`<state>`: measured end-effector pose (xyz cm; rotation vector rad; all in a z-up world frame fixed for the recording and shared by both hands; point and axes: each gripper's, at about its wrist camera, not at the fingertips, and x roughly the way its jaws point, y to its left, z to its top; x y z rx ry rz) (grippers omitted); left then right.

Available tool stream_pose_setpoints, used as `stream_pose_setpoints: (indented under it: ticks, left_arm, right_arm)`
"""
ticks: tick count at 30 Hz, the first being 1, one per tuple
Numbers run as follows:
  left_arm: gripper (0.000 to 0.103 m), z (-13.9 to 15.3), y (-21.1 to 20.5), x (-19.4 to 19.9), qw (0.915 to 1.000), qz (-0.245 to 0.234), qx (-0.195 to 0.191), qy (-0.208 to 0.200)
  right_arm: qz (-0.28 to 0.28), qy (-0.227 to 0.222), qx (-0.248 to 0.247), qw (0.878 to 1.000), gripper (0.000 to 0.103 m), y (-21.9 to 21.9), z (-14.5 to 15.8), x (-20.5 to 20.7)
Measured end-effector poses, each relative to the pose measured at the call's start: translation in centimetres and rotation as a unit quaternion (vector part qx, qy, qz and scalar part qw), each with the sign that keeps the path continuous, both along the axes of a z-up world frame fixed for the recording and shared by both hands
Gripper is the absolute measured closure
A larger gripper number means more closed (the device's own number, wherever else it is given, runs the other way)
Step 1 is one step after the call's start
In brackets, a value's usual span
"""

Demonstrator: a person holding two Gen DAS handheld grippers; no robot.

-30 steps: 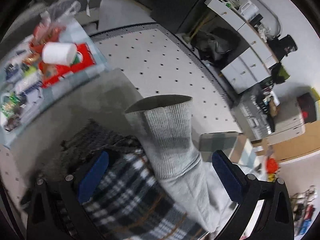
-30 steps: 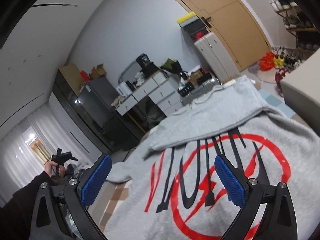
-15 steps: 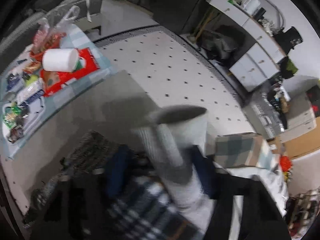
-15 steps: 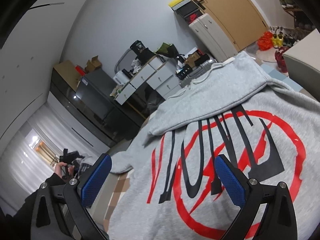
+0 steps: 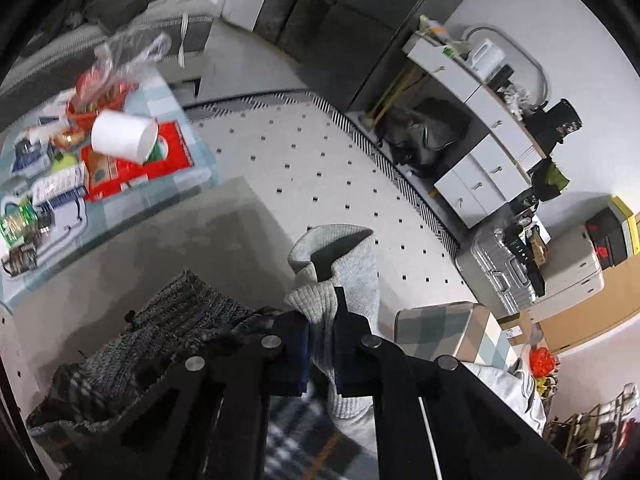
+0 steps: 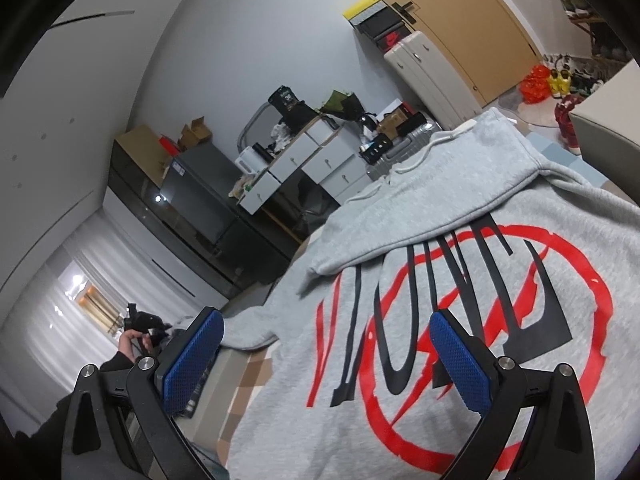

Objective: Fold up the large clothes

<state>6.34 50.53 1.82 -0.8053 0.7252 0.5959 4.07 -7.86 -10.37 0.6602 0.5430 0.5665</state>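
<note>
A grey hoodie (image 6: pixel 460 280) with a red and black print lies spread out, back up, its hood at the far end. My right gripper (image 6: pixel 324 320) hovers open just above the print, with nothing between its blue pads. In the left wrist view my left gripper (image 5: pixel 320 320) points steeply down, its jaws closing tight on the ribbed grey sleeve cuff (image 5: pixel 340 256). The cuff stands up, pinched between the pads. Far left in the right wrist view, a hand (image 6: pixel 130 342) in a black sleeve holds the left gripper.
A dark knit garment (image 5: pixel 172 320) and a plaid cloth (image 5: pixel 304 440) lie under the left gripper. A low table holds snack packs and a paper roll (image 5: pixel 124 136). A silver suitcase (image 5: pixel 500 268), white drawers (image 6: pixel 320 160) and a checked box (image 5: pixel 436 328) stand beyond.
The left gripper's jaws went from wide open to shut on the sleeve cuff, which now stands creased and slightly raised. The right gripper has barely moved.
</note>
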Motion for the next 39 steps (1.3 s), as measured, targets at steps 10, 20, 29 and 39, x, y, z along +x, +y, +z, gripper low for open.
stream_pose_setpoints:
  ticks: [10, 20, 29, 39]
  left_arm:
    - [0.1, 5.7, -4.4, 1.4, 0.9946, -0.075, 0.04, -0.059]
    - [0.1, 11.6, -16.5, 5.6, 0.9703, -0.201, 0.055, -0.123]
    - [0.1, 13.1, -31.1, 11.0, 0.9298, -0.336, 0.044, -0.145]
    - [0.1, 3.6, -45.4, 17.4, 0.8755, -0.47, -0.027, -0.109]
  right_arm:
    - [0.003, -0.011, 0.035, 0.999, 0.0, -1.0, 1.0, -0.6]
    - [-0.001, -0.015, 0.077, 0.997, 0.0, -2.9, 1.7, -1.3]
    - [-0.048, -0.018, 0.105, 0.993, 0.0, -6.5, 2.0, -1.5]
    - [-0.12, -0.037, 0.254, 0.959, 0.0, -14.9, 0.9, -2.9]
